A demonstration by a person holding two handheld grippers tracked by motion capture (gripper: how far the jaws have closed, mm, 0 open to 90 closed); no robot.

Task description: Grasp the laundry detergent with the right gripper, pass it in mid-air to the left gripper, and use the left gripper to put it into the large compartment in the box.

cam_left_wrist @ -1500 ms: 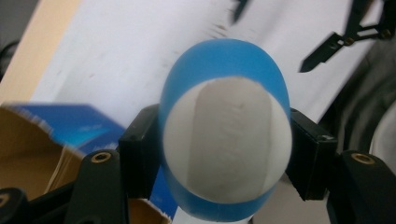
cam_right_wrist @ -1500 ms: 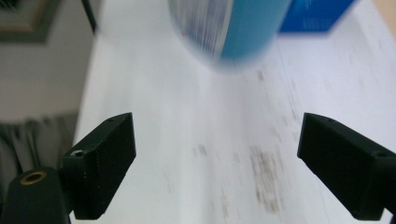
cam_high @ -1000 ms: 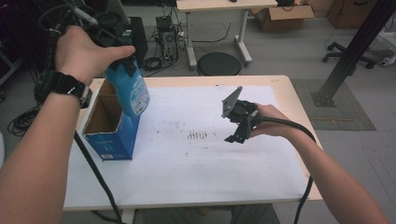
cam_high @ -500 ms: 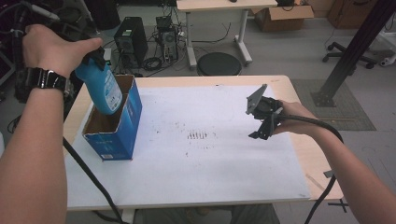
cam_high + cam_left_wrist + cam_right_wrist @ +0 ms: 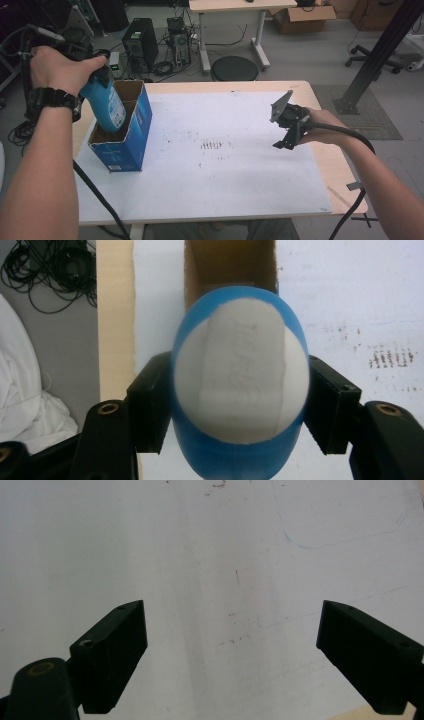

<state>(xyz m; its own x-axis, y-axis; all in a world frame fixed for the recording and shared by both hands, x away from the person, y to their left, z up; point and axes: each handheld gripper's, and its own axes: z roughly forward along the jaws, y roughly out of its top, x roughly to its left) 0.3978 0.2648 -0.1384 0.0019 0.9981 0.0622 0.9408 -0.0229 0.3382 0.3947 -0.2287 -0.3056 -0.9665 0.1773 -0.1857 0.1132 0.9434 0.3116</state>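
Now left gripper [image 5: 240, 410] clamped on blue bottle [image 5: 106, 102], base inside near compartment of blue box [image 5: 127, 145] at table's [image 5: 240, 200] left. Risk: tilted bottle catches divider, tips box. Right gripper [image 5: 289, 131] apart, idle far right.

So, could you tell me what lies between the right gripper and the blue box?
In the high view, only bare white table top with dark smudges separates right gripper and blue box.

Blue bottle [image 5: 106, 106] with white label, blue cardboard box [image 5: 126, 142] brown inside, white sheet [image 5: 240, 165] speckled with dark marks, tan wooden table [image 5: 336, 165], black gripper jaws
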